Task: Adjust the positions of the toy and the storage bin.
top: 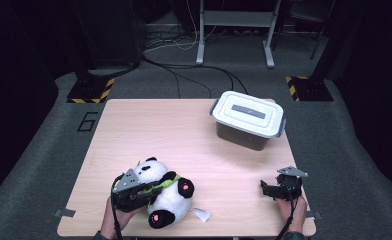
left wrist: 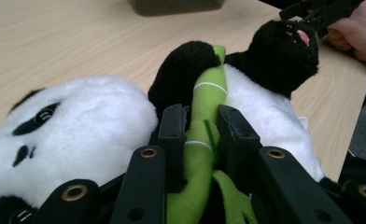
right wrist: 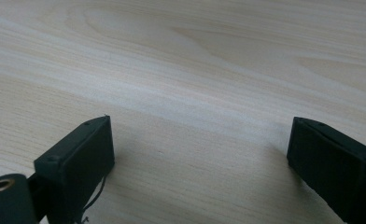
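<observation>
on the table (top: 194, 130), the left claw (left wrist: 200, 122) clamps the panda's green bamboo (left wrist: 204, 116); the right claw (right wrist: 200, 158) gapes apart.

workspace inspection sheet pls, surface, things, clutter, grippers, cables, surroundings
surface: light wooden table, mostly bare, tape tabs at its near corners.
job's things: plush panda lying at the near left with a green bamboo piece across its belly; lidded plastic box at the far right, lid on.
clutter: small white tag on the table beside the panda.
grippers: left gripper closed on the bamboo piece; right gripper open above bare wood at the near right, holding nothing.
cables: one trails from each gripper toward the person; more run across the floor beyond the table.
surroundings: grey carpet, a "6" marked on the floor, hazard-striped stand bases, white frame legs.
</observation>
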`<state>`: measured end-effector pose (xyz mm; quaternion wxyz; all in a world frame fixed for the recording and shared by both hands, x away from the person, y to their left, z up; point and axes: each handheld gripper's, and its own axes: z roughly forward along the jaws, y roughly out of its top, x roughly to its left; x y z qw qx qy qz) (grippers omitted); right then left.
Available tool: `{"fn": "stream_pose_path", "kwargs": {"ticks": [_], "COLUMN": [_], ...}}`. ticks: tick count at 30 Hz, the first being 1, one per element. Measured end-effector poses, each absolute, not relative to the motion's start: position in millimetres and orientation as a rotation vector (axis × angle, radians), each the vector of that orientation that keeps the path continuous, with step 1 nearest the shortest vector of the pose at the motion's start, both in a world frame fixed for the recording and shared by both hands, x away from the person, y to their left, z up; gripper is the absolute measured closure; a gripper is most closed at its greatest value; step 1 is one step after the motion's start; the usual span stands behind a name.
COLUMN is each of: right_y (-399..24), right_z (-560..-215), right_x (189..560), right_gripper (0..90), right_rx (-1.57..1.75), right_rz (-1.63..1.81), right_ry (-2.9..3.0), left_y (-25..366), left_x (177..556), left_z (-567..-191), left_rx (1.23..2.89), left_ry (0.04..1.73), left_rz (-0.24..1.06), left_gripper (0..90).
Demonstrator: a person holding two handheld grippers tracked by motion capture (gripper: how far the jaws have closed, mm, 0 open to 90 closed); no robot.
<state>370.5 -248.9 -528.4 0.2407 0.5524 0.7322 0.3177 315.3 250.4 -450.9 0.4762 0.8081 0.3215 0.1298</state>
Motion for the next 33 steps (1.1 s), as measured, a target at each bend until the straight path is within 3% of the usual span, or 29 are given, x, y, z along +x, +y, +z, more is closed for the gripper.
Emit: {"fn": "stream_pose_path", "kwargs": {"ticks": [24,33], "right_y": [-249,-249], "right_z": [-528,-528], "right_x": [370,370], "right_gripper": [6.7,6.6], "right_rx": [1.513,1.514], "right_rz": [0.865,0.865], "right_ry": [1.997,1.996], "left_y": [272,294], "left_x": [319,327], "left_z": [-423,-406], "left_rx": [1.971,1.984], "left_ry": [0.752,0.767], "left_rz": [0.415,0.507], "left_gripper": [77.5,77.5]}}
